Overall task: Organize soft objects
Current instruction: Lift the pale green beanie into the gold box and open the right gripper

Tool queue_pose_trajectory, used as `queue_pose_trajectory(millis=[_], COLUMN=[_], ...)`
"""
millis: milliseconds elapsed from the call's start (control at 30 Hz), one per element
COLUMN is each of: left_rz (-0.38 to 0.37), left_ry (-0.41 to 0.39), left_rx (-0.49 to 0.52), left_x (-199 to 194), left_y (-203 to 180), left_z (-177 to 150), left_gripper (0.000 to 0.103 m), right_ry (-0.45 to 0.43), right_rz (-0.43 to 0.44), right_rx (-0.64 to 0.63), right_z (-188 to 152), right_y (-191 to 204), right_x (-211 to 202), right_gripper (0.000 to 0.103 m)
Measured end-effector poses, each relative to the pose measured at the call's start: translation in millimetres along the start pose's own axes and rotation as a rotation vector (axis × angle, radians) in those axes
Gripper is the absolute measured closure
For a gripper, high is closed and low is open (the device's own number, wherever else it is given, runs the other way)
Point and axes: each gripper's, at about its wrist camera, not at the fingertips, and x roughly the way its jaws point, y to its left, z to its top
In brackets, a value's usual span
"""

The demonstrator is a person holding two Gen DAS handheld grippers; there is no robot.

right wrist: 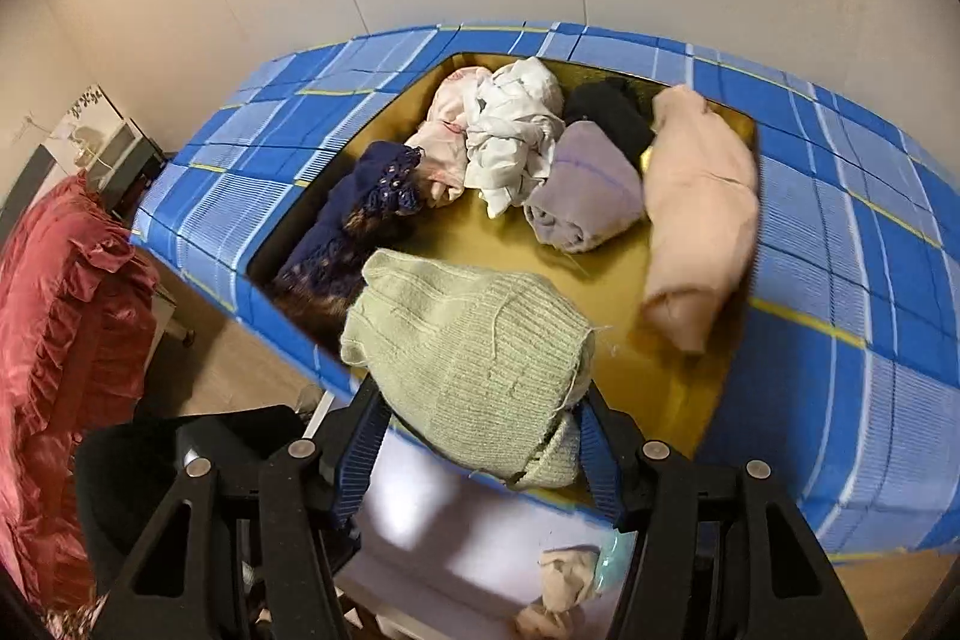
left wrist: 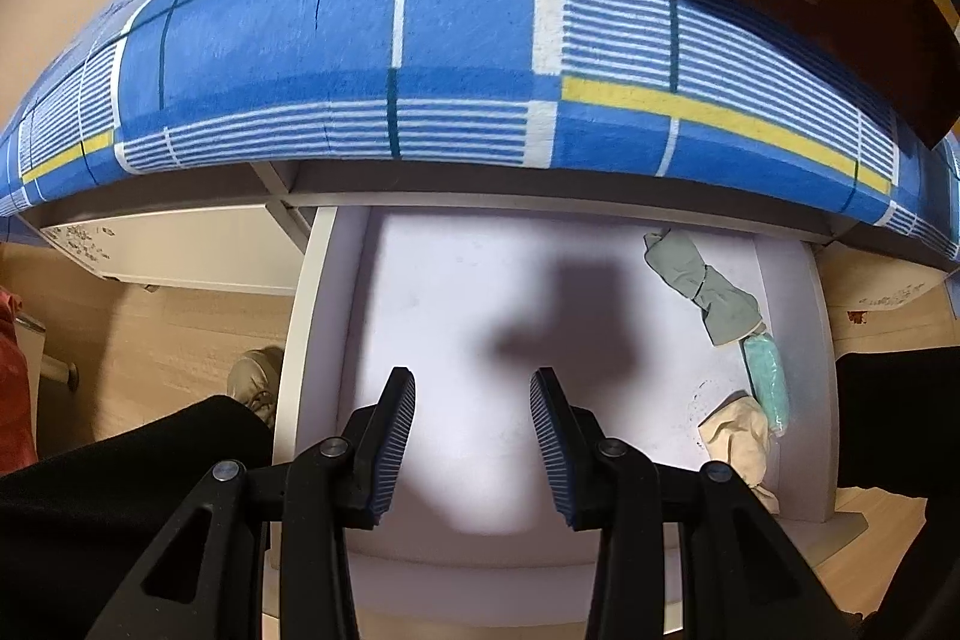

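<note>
- Three soft items lie in the white drawer (left wrist: pixel 336 316) along its right wall: a grey-green cloth (left wrist: pixel 702 286), a teal roll (left wrist: pixel 767 383) and a cream cloth (left wrist: pixel 735 437).
- Six more sit in the gold-lined box (right wrist: pixel 654 382), left to right: a navy lace piece (right wrist: pixel 360 214), a pale pink garment (right wrist: pixel 447 124), a white crumpled cloth (right wrist: pixel 510 130), a lilac roll (right wrist: pixel 585 190), a black piece (right wrist: pixel 612 112) and a peach roll (right wrist: pixel 696 214).
- The left gripper (left wrist: pixel 473 379) hangs over the bare drawer floor, jaws apart with nothing between them.
- The right gripper (right wrist: pixel 480 436) clamps a pale green knit (right wrist: pixel 468 340), ribbed, bunched, with loose threads, raised above the box's near edge.
- The box rests on a blue plaid cover (right wrist: pixel 852 280) with white and yellow stripes.
- Beige walls, wood floor; a red ruffled cloth (right wrist: pixel 54 340) at far left.
</note>
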Motion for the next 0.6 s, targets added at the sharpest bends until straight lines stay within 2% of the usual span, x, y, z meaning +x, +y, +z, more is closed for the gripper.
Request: queue_pose_trajectory(millis=[300,600], left_rz=[0.000,0.001], left_ry=[-0.012,-0.023], left_rx=[0.013,0.033], left_x=[-3.5,-6.2], left_y=[-1.2,-5.1], left_z=[1.5,4.1], left_gripper=[0.063,0.063], right_ry=[0.043,0.057], right_rz=[-0.015,-0.023], right_rx=[0.025,0.001], right_z=[32.4,46.9], right_y=[2.7,18.1], right_x=[50.0,81.2], right_gripper=[0.043,0.041])
